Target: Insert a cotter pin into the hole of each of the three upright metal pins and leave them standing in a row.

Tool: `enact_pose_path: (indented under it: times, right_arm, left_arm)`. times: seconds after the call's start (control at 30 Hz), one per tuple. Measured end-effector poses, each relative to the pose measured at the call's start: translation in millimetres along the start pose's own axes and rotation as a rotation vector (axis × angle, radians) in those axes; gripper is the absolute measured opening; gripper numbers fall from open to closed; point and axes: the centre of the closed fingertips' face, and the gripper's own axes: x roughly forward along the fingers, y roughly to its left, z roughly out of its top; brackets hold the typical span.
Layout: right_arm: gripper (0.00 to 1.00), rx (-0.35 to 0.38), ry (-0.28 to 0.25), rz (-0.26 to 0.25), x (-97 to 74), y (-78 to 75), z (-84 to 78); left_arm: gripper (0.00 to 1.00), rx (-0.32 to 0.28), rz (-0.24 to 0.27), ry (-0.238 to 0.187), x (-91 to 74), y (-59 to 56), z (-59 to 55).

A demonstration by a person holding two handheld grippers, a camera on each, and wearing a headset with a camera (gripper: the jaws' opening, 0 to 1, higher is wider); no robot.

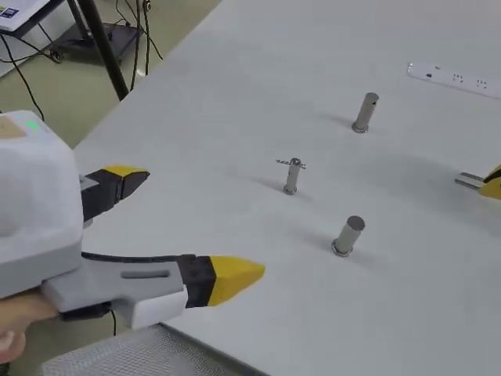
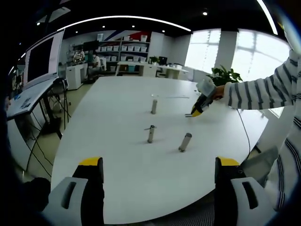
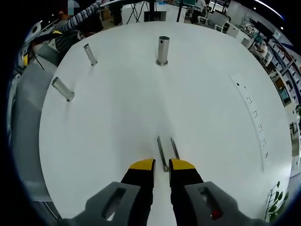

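Note:
Three upright metal pins stand on the white table: a far pin [image 1: 365, 112], a middle pin [image 1: 293, 176] and a near pin [image 1: 347, 235]. A cotter pin [image 1: 291, 164] sits crosswise through the top of the middle pin [image 2: 150, 134]. The far pin [image 2: 154, 106] and near pin [image 2: 185, 142] have bare tops. My left gripper [image 1: 192, 227] hovers open and holds nothing at the table's near left edge, well short of the pins. My right gripper [image 3: 162, 165] rests low on the table at the right, shut on the near end of a thin cotter pin [image 3: 161, 149]. A second thin piece [image 3: 175, 148] lies beside it.
A white power strip [image 1: 454, 77] lies at the far right of the table. A black stand leg [image 1: 102, 47] and cables on the floor are beyond the table's left edge. A person's striped sleeve [image 2: 263, 94] reaches in behind the right gripper [image 2: 200, 106].

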Motion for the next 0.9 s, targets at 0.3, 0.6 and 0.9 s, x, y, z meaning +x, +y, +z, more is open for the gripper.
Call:
enact_pose_path:
  times: [0.3,0.6,0.9]
  right_arm:
    - [0.04,-0.04,0.058,0.047,5.2,7.8,-1.5]
    - [0.03,-0.048,0.11,0.069,3.2,13.5,1.9]
    - [0.0,-0.003,0.123,0.038,7.5,3.1,3.9]
  left_arm:
    - [0.98,0.011,-0.012,0.011,3.2,-3.8,0.6]
    - [0.97,0.016,-0.026,0.032,6.3,-9.1,-1.6]
    - [0.98,-0.045,-0.065,-0.027,6.8,-16.6,14.5]
